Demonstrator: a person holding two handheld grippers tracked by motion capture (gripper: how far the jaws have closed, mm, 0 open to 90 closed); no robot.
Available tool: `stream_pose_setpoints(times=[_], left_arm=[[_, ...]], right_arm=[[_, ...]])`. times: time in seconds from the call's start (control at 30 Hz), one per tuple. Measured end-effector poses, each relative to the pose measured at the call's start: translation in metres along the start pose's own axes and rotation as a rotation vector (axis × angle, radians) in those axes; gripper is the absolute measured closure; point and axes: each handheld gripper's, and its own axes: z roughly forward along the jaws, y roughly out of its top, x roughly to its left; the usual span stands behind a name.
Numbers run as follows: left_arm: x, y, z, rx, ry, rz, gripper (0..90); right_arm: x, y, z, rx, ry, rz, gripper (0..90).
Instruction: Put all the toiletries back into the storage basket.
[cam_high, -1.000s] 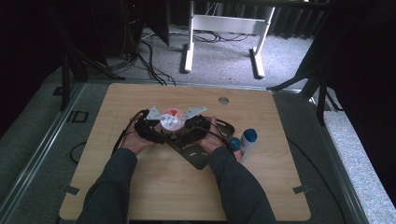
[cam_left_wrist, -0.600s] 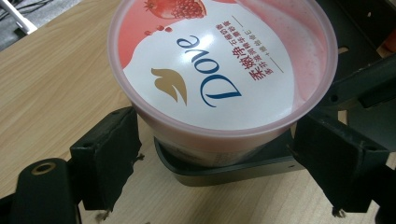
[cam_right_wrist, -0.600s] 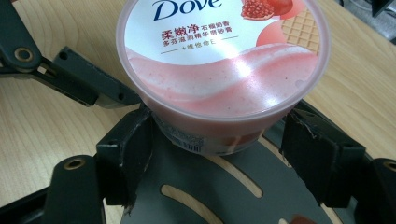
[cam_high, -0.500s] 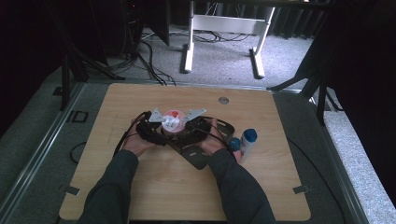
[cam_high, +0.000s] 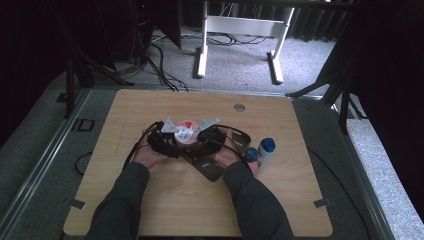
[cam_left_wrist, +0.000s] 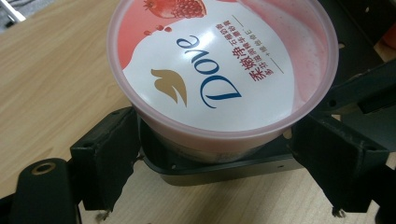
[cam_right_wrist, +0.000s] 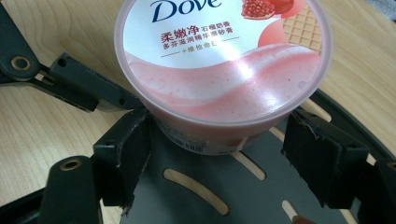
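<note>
Pink plastic tub (cam_left_wrist: 219, 70) with a glossy printed foil lid (a round, tapered Dove pot showing pomegranate artwork) stands near the middle of the pale wooden table (cam_high: 300, 200), resting on a flat dark grey slotted plate (cam_right_wrist: 205, 196), with one gripper approaching from each side. In the left gripper view, the left gripper (cam_left_wrist: 224, 158) has its two black jaws set wide around the tub's lower wall; the left pad lies against or just beside the wall, while the right pad stands clear, so the tub sits between the jaws without being clamped. In the right gripper view, the right gripper (cam_right_wrist: 219, 154) is likewise spread near its widest, one pad close to the wall and the other apart from it, holding nothing. Handling, as a judgement: the tub is probably light to moderate in weight, its thin wall yielding under a hard squeeze and its smooth taper tending to slip downward; the soundest hold is on the side wall just beneath the projecting lid rim, which would act as a stop. Two blue-capped containers (cam_high: 262, 150) stand just beside the person's right hand (cam_high: 227, 152) in the high view. Hidden or uncertain: the tub's base and its contact with the plate, the far side of the tub, the fill level, and the small label print.
</note>
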Motion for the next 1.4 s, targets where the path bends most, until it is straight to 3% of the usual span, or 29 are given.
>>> stream_pose_setpoints(times=[0.4, 0.7, 0.83, 1.03, 1.23, 1.4], left_arm=[[0.001, -0.006, 0.01, 0.048, -0.007, -0.012, 15.6], [0.005, -0.009, 0.009, 0.04, -0.031, -0.053, 18.7], [0.008, -0.012, 0.007, 0.03, -0.038, -0.075, 22.5], [0.008, -0.015, 0.005, 0.023, -0.049, -0.077, 28.2], [0.01, -0.022, -0.001, -0.011, -0.061, -0.107, 32.5], [0.015, -0.025, -0.016, -0.084, -0.03, -0.129, 36.5]], right_arm=[[0.001, -0.005, 0.012, 0.038, 0.018, 0.028, 25.1], [0.002, -0.008, 0.018, 0.082, 0.006, 0.011, 30.4], [0.001, -0.009, 0.017, 0.064, 0.011, 0.03, 34.2], [0.0, -0.01, 0.017, 0.068, 0.003, 0.034, 34.9], [0.001, -0.01, 0.015, 0.059, 0.002, 0.031, 36.1], [0.002, -0.01, 0.014, 0.058, -0.015, 0.033, 36.1]])
